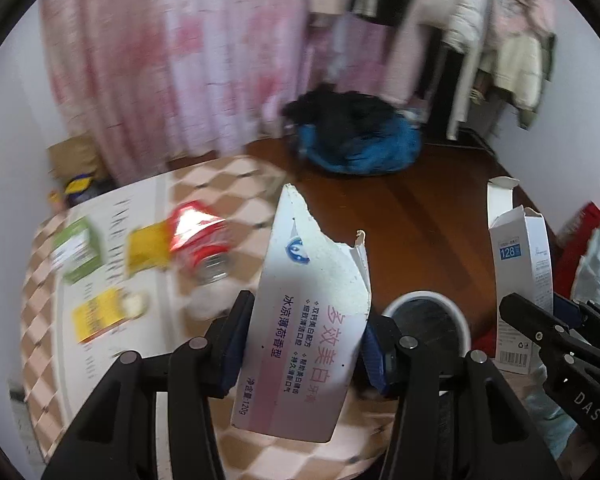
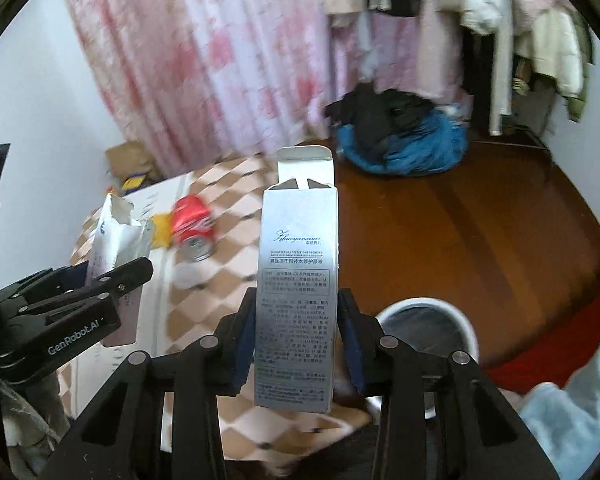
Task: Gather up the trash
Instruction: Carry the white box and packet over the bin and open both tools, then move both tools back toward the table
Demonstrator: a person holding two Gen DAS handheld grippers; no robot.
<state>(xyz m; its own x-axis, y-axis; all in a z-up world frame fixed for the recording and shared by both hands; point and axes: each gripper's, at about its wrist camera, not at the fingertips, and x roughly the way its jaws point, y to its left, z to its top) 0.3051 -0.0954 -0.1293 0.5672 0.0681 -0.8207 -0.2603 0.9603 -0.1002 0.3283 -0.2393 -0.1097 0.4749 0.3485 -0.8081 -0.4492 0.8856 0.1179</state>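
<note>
My left gripper [image 1: 304, 344] is shut on a torn white toothpaste box [image 1: 308, 320] with pink Chinese print, held upright above the table edge. My right gripper [image 2: 296, 340] is shut on a silver skincare box [image 2: 296, 300] with its top flap open. Each gripper shows in the other view: the right one [image 1: 548, 332] with its box [image 1: 520, 280], the left one [image 2: 100, 284] with its box [image 2: 112, 236]. A white-rimmed trash bin [image 1: 432, 312] with a dark liner stands on the floor just right of the left gripper; it also shows in the right wrist view [image 2: 428, 328].
On the checkered tablecloth [image 1: 240, 184] lie a red soda can [image 1: 200, 240], a yellow wrapper [image 1: 148, 248], a green packet [image 1: 78, 252] and a yellow box [image 1: 100, 314]. A blue and black clothes pile [image 1: 356, 136] lies on the wooden floor. Pink curtains and hanging coats are behind.
</note>
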